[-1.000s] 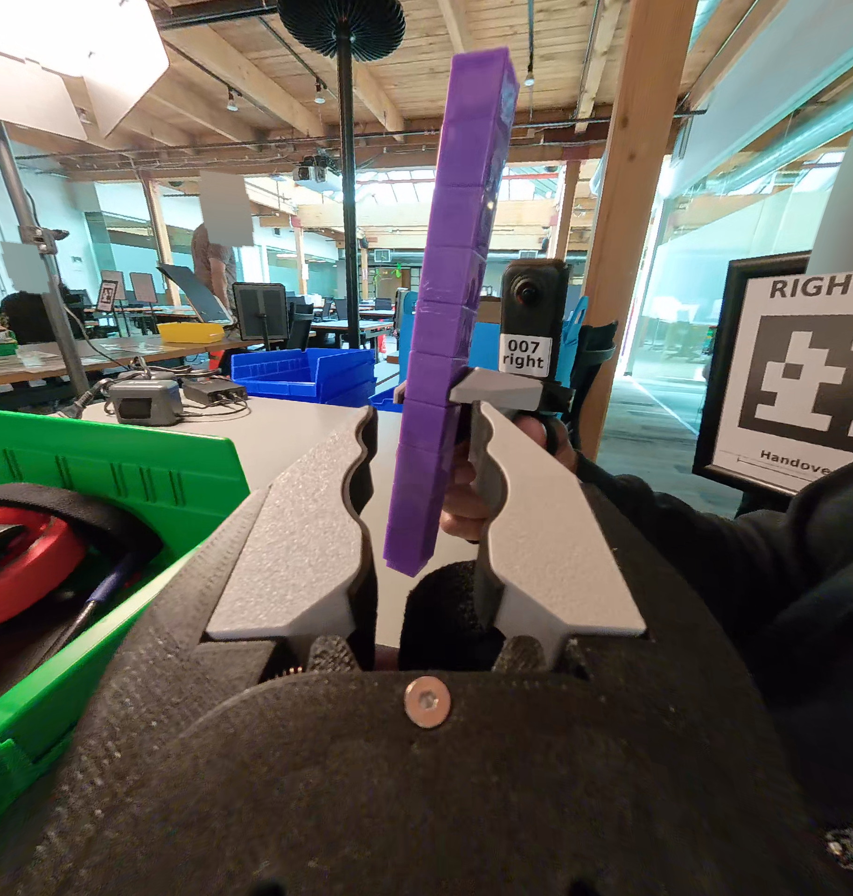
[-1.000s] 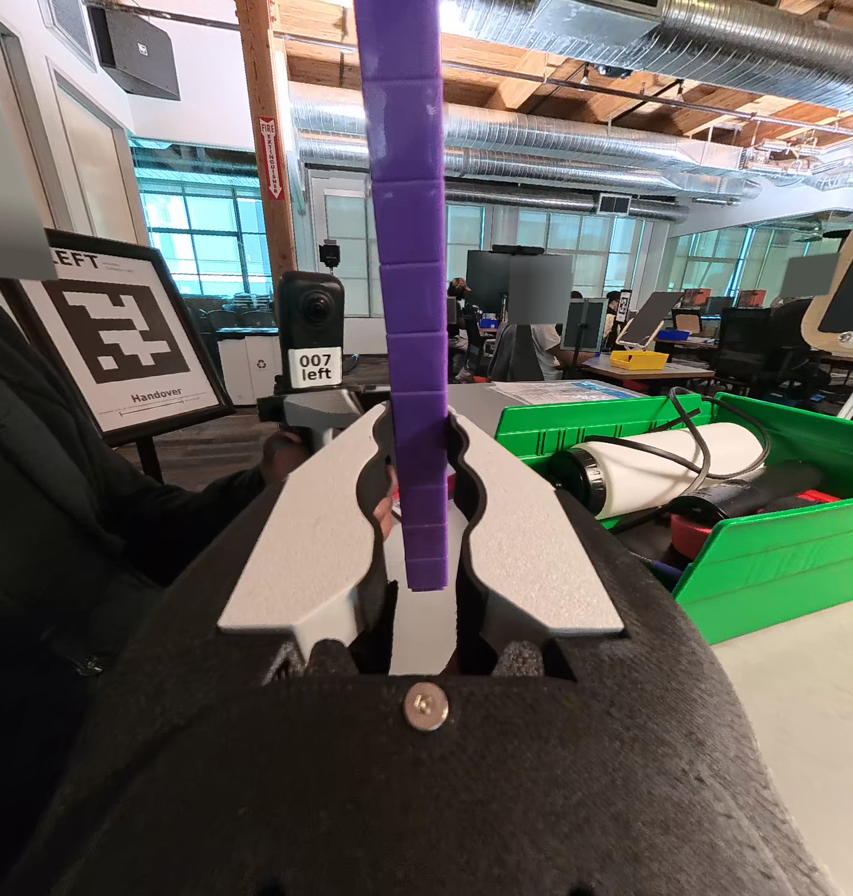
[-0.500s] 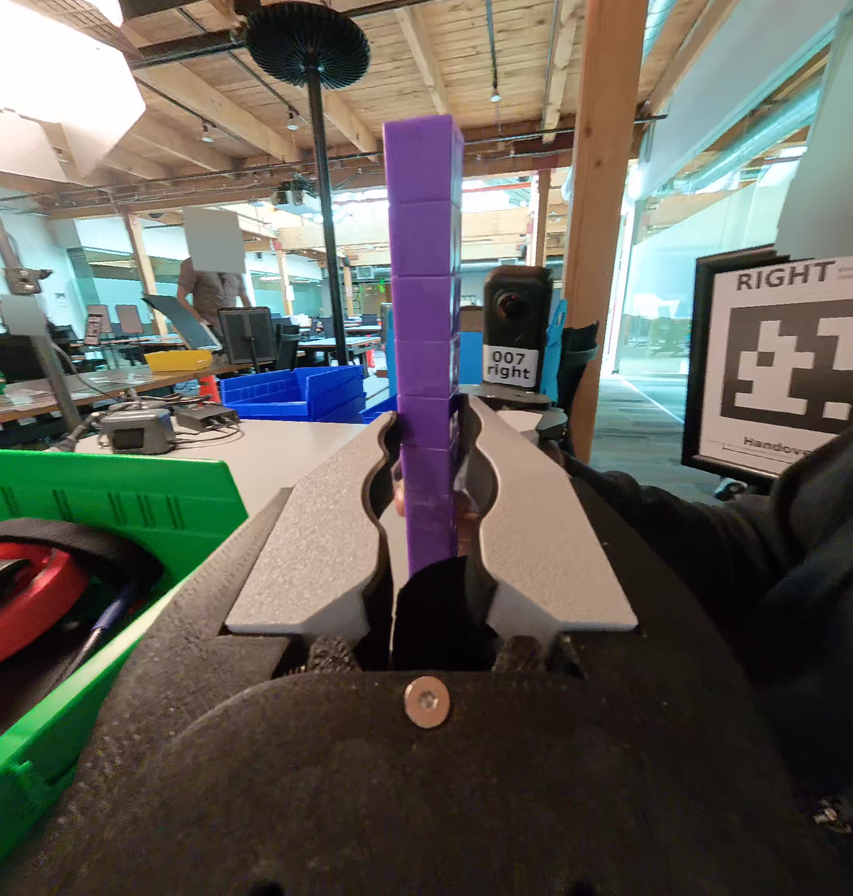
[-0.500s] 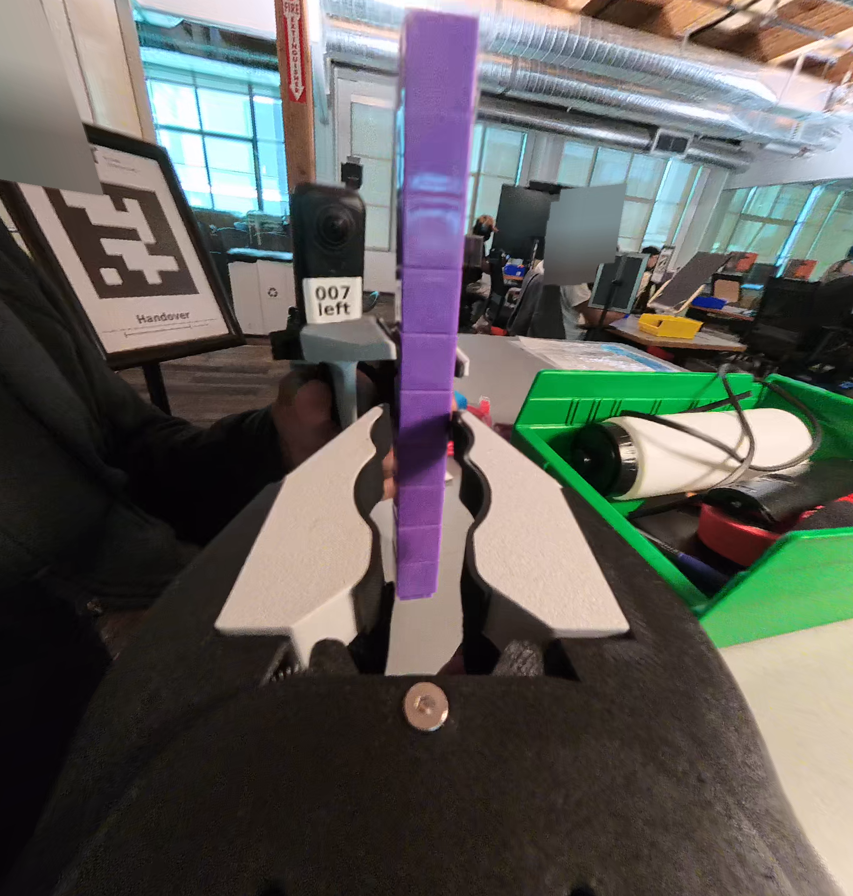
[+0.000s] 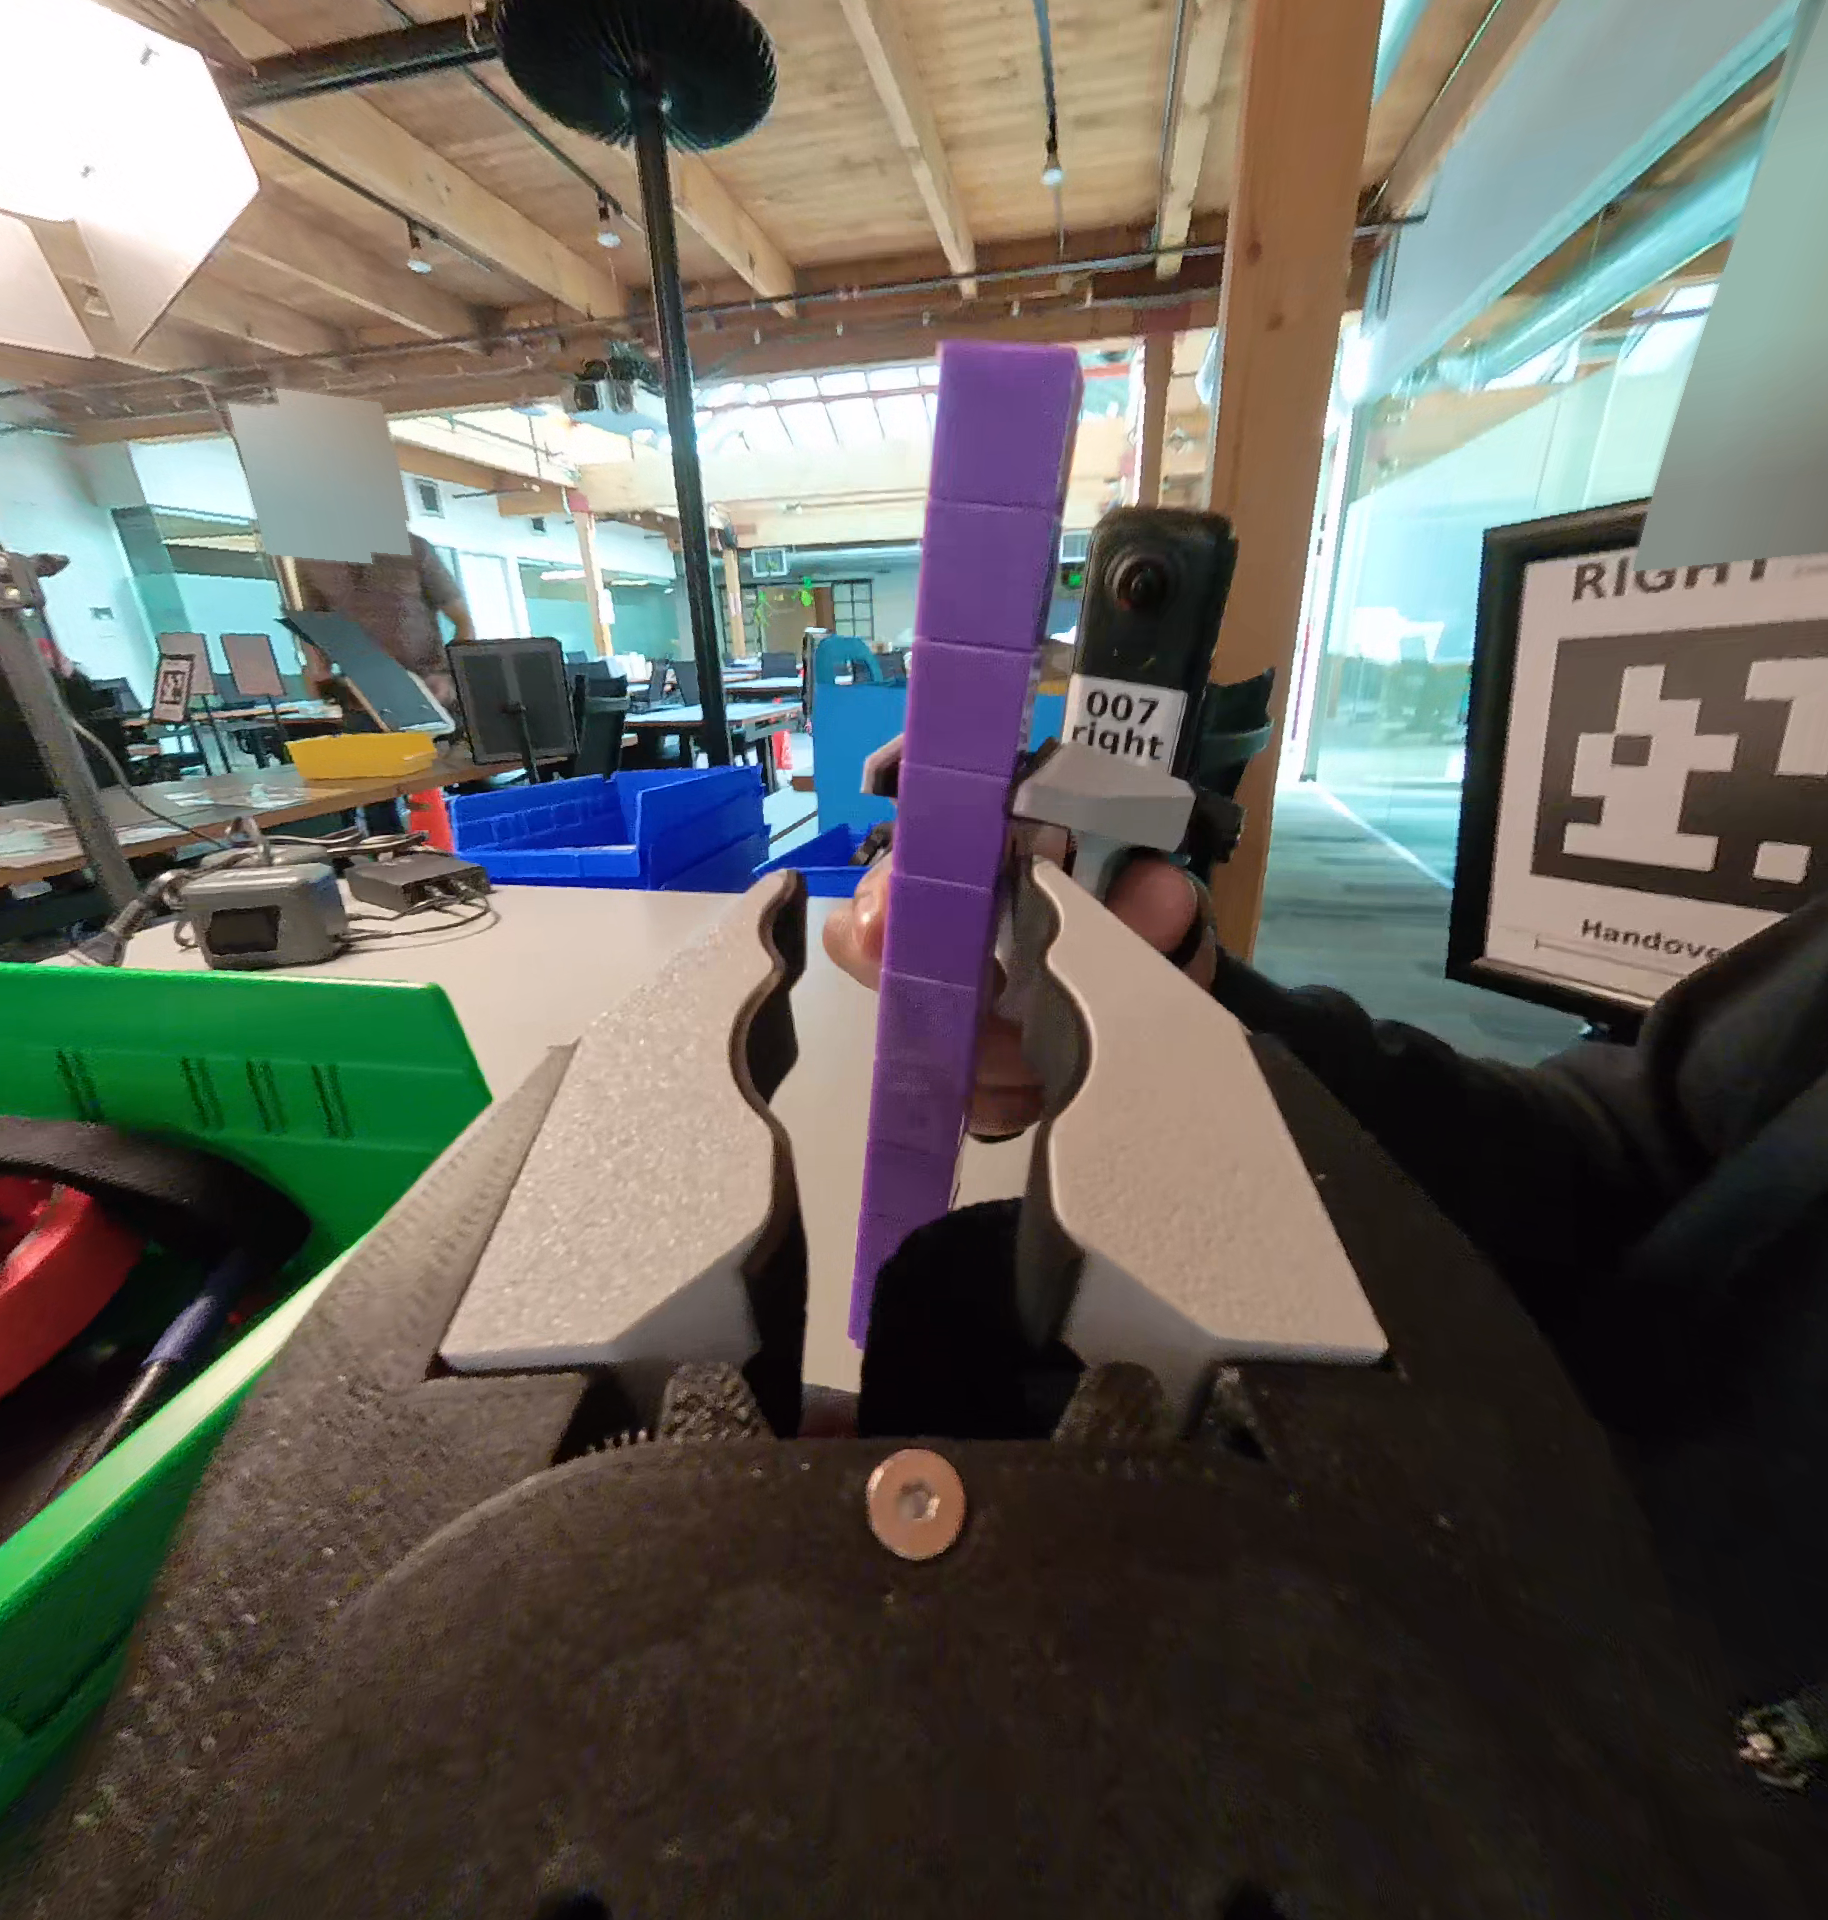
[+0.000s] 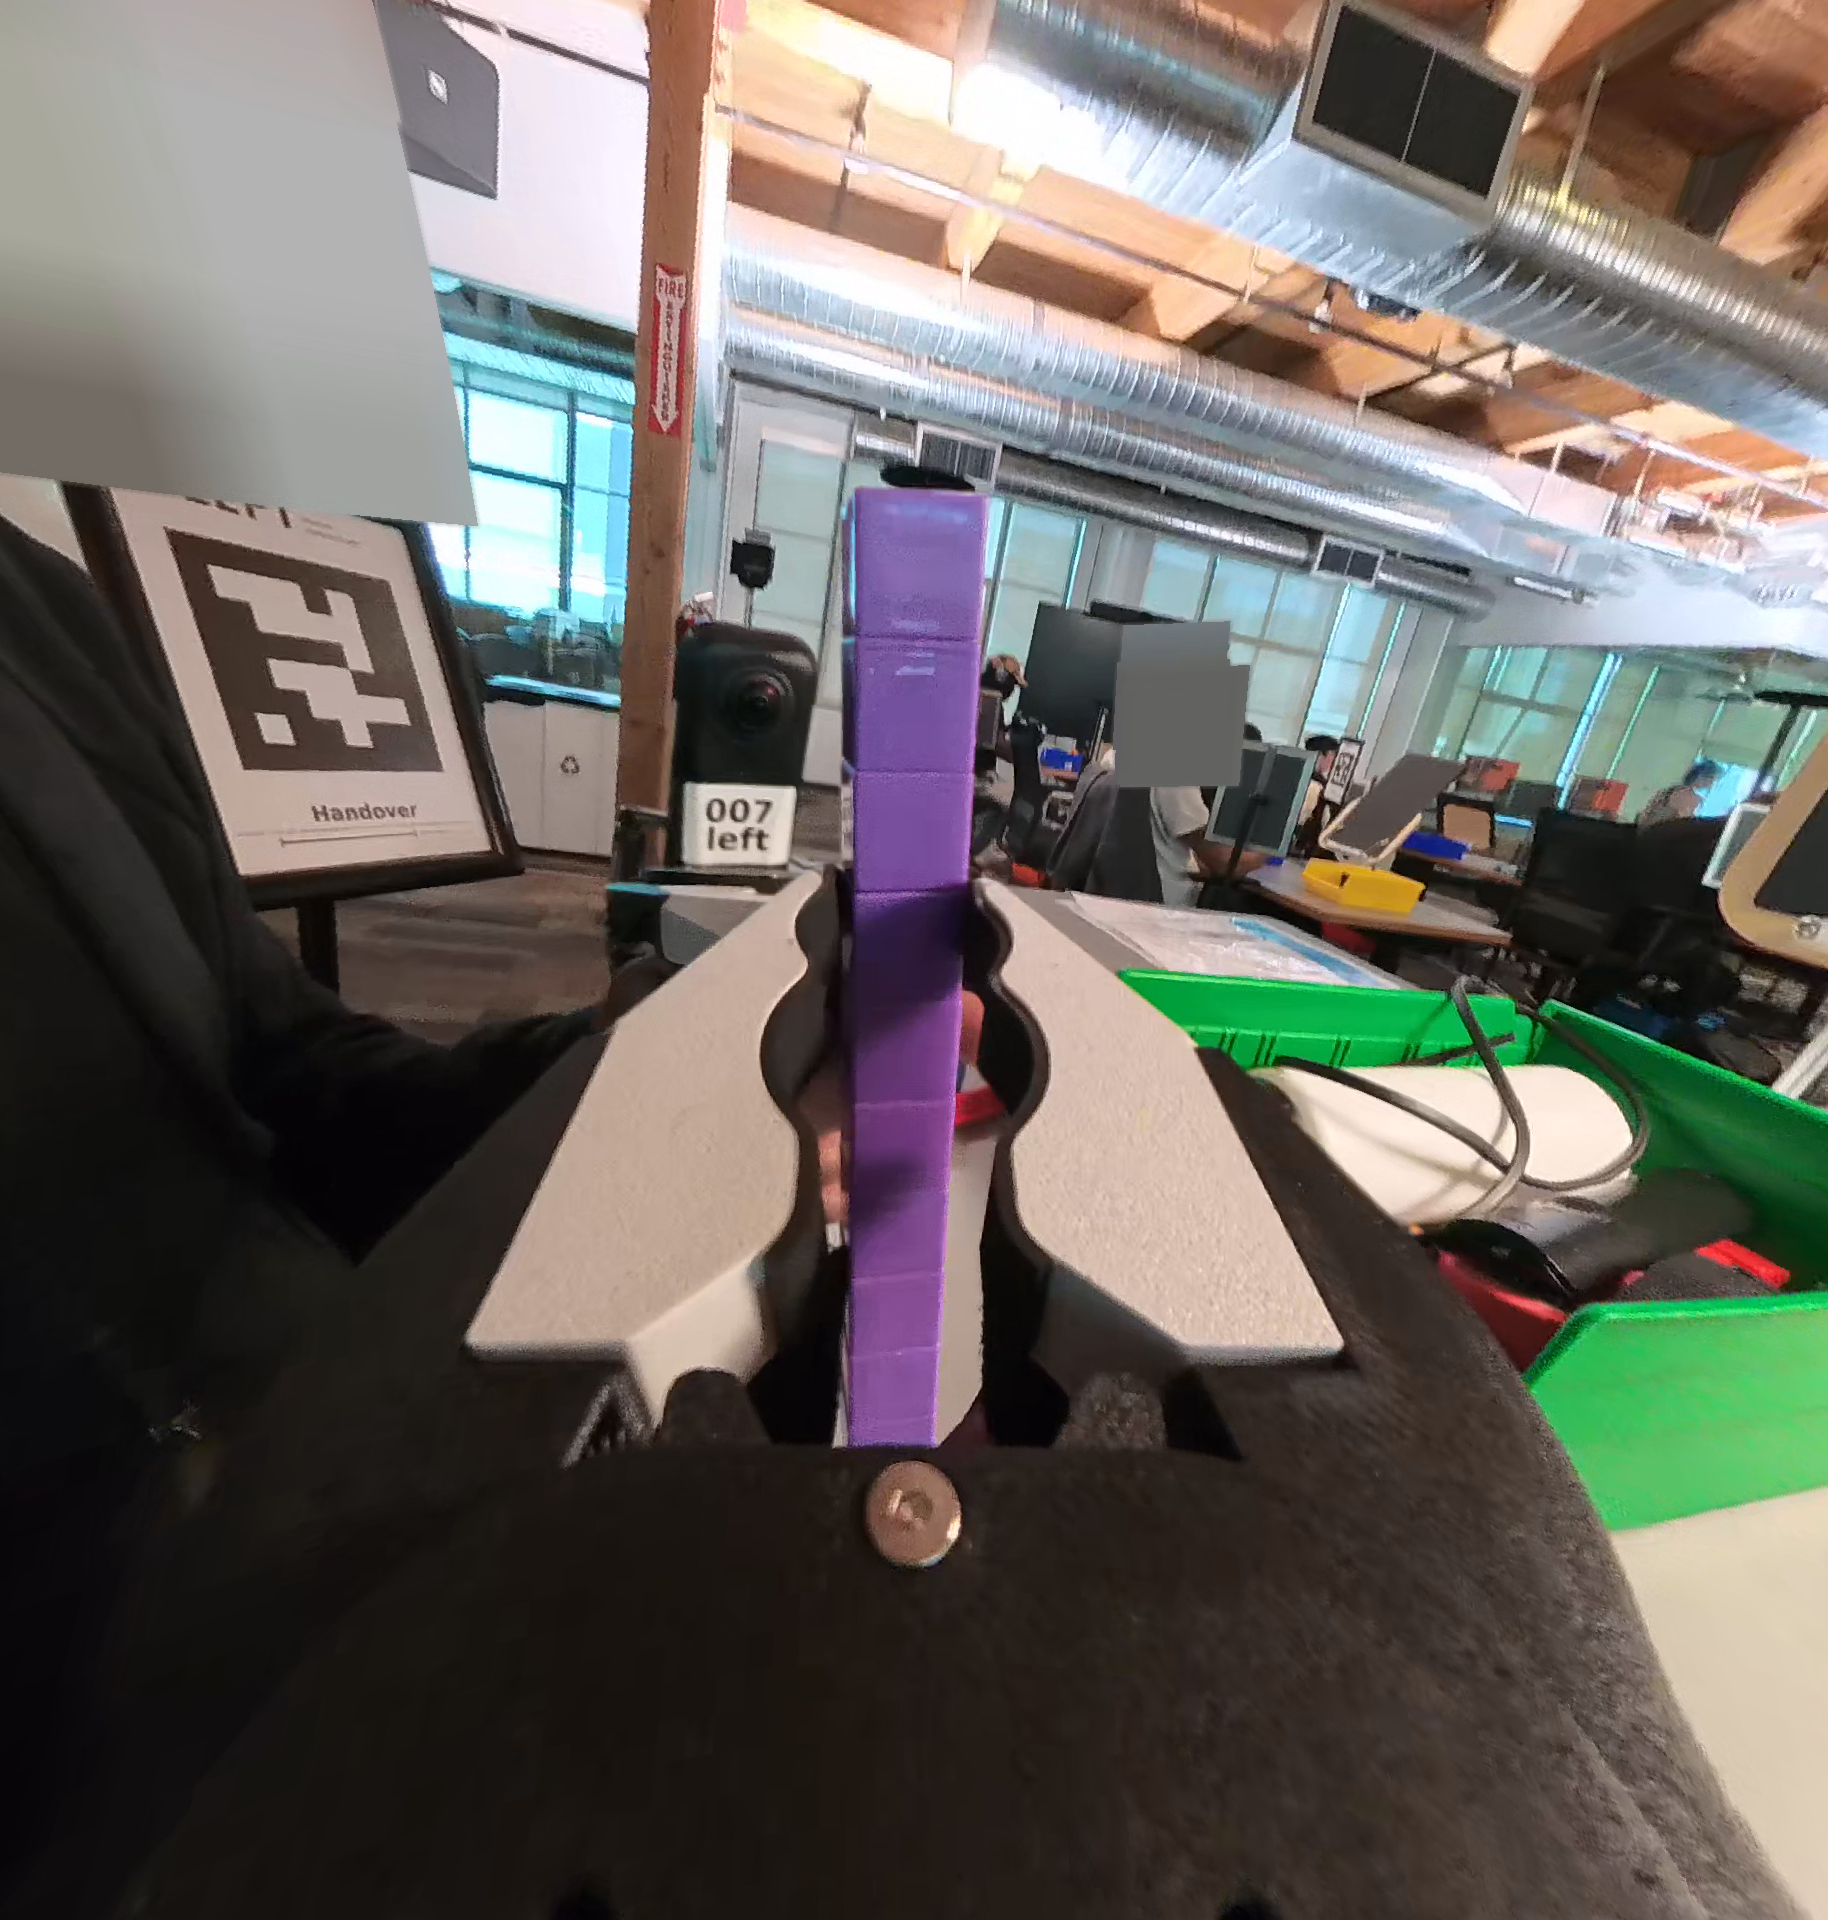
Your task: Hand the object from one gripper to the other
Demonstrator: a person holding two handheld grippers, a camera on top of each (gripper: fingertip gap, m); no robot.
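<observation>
A long purple bar of joined cubes (image 5: 983, 623) stands upright between my two grippers; it also shows in the right wrist view (image 6: 910, 727). My right gripper (image 6: 908, 899) is shut on the bar, which reaches deep between its fingers. My left gripper (image 5: 910, 894) is open: the bar stands between its fingers, close to the right-hand one, with a clear gap on the left. The right gripper's grey fingers (image 5: 1097, 805) show clamped on the bar in the left wrist view. The left gripper's camera (image 6: 744, 707) shows behind the bar.
A green bin (image 5: 214, 1049) with a red item lies left on the grey table (image 5: 536, 956); in the right wrist view the bin (image 6: 1720, 1382) holds a white cylinder (image 6: 1409, 1122) and cables. Framed marker signs (image 5: 1699, 769) (image 6: 307, 686), a wooden post (image 5: 1284, 416) and blue bins (image 5: 619, 831) stand around. Only a small space, under 4 cm, lies between the two pairs of fingers.
My left gripper, shut on the bar half a second ago, has opened. My right gripper has closed on the bar, which now sits deeper between its fingers.
</observation>
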